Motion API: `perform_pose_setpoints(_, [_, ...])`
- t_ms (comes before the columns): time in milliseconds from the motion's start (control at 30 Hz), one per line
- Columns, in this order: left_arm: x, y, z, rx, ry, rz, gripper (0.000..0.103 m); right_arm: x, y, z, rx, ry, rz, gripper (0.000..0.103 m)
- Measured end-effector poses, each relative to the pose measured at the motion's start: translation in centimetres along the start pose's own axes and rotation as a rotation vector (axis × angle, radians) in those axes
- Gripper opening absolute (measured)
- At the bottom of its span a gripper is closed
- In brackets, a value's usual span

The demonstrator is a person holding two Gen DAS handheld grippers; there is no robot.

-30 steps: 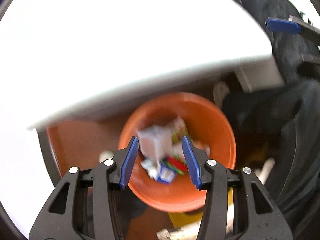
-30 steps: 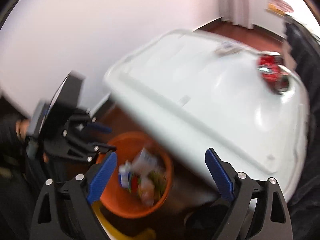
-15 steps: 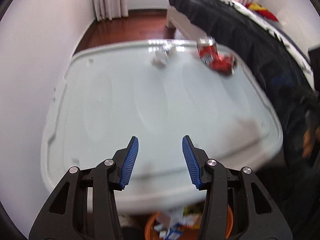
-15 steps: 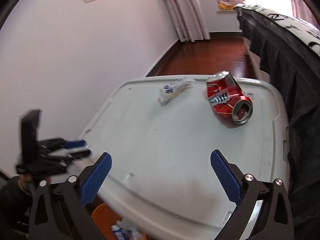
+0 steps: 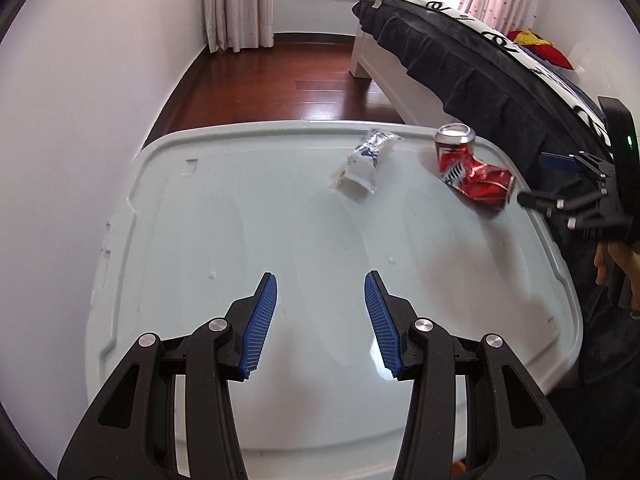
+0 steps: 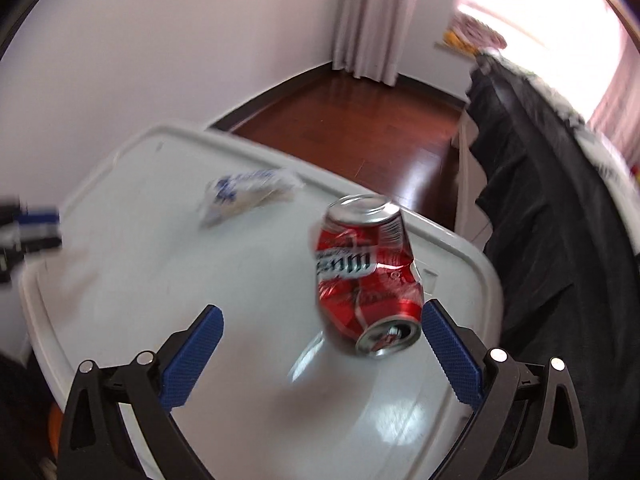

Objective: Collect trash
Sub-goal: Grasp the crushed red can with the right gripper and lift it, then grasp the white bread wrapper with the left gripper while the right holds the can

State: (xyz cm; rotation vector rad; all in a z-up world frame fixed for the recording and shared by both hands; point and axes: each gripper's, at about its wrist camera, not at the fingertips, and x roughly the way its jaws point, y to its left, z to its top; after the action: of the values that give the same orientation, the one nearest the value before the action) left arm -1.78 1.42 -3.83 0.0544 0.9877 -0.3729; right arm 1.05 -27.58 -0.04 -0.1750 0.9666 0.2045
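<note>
A crushed red can lies at the far right of a white plastic lid; it also shows in the right wrist view. A crumpled white and blue wrapper lies to its left, also in the right wrist view. My left gripper is open and empty above the lid's near part. My right gripper is open wide, with the can lying just ahead between its fingers, close to the right finger. It also shows in the left wrist view.
A bed with a dark cover stands close along the lid's right side. A white wall runs along the left. A wooden floor lies beyond. An orange bin edge shows below the lid.
Both grippers rose from over the orange bin of trash to above the lid. The right gripper has moved in close to the red can.
</note>
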Motion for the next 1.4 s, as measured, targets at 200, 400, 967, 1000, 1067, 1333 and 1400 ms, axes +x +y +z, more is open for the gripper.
perform_pose_setpoints(200, [1.7, 0.5, 1.5, -0.001, -0.002, 0.010, 0.046, 3.2, -2.2, 2.2, 0.008, 0.024, 0.023, 0.098])
perform_pose_setpoints(400, [2.5, 1.5, 2.1, -0.028, -0.007, 0.011, 0.046, 6.9, -3.7, 4.5, -0.048, 0.054, 0.067, 0.098])
perform_pose_setpoints(967, [4.9, 0.9, 2.7, 0.013, 0.018, 0.006, 0.046, 13.5, -6.1, 7.1, -0.153, 0.182, 0.273, 0.098])
perform_pose_setpoints(1000, [5.0, 0.9, 2.7, 0.013, 0.019, 0.005, 0.046, 13.8, -6.2, 7.1, -0.155, 0.184, 0.293, 0.098])
perform_pose_setpoints(1067, [5.2, 0.8, 2.7, 0.013, 0.021, 0.005, 0.046, 14.4, -6.1, 7.0, -0.176, 0.199, 0.299, 0.098])
perform_pose_setpoints(1333, [6.0, 1.5, 3.0, 0.013, 0.024, 0.034, 0.046, 15.3, -6.0, 5.7, -0.179, 0.189, 0.316, 0.088])
perform_pose_setpoints(1400, [6.0, 1.7, 3.2, 0.012, 0.020, 0.036, 0.046, 15.1, -6.3, 5.6, -0.142, 0.185, 0.319, 0.087])
